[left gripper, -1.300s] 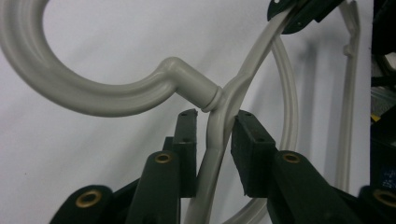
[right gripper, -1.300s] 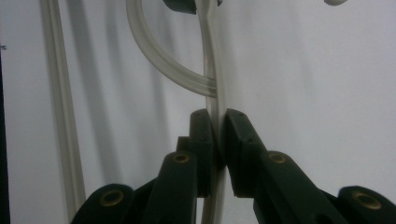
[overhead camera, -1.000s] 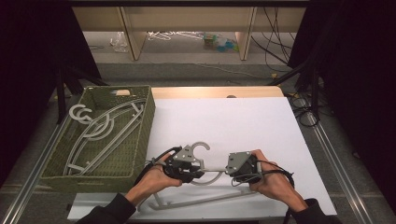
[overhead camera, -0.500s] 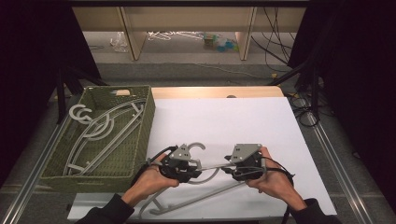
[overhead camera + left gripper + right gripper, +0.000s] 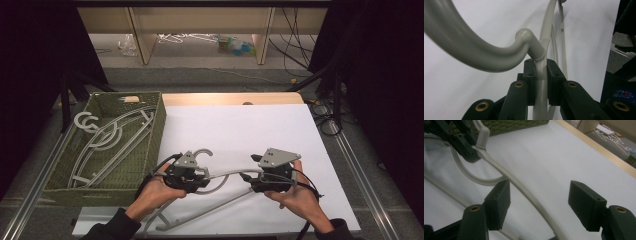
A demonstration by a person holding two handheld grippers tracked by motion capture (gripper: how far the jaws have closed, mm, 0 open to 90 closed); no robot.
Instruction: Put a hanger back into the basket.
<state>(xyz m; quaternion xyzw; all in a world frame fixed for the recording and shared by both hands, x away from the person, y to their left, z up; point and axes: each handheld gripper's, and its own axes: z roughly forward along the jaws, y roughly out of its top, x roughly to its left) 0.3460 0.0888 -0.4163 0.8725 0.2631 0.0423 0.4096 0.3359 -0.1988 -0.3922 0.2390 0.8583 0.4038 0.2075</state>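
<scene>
The grey hanger sits at the near edge of the white table, between the person's two hands, its hook curling up just past the left gripper. That left gripper has its jaws clamped tight on the hanger's frame right below the neck: in the left gripper view you see the pale bar pinched between the two black pads, the hook sweeping away to the left. Over on the right, the right gripper has its jaws spread wide. In the right gripper view the hanger's curved arm runs through the gap between them, touching neither pad as far as I can tell. The left gripper shows at the far left of that view, pinching the hanger near the neck. Off to the left of the table stands the green woven basket, with more grey hangers lying inside it, their hooks resting at its far left rim.
</scene>
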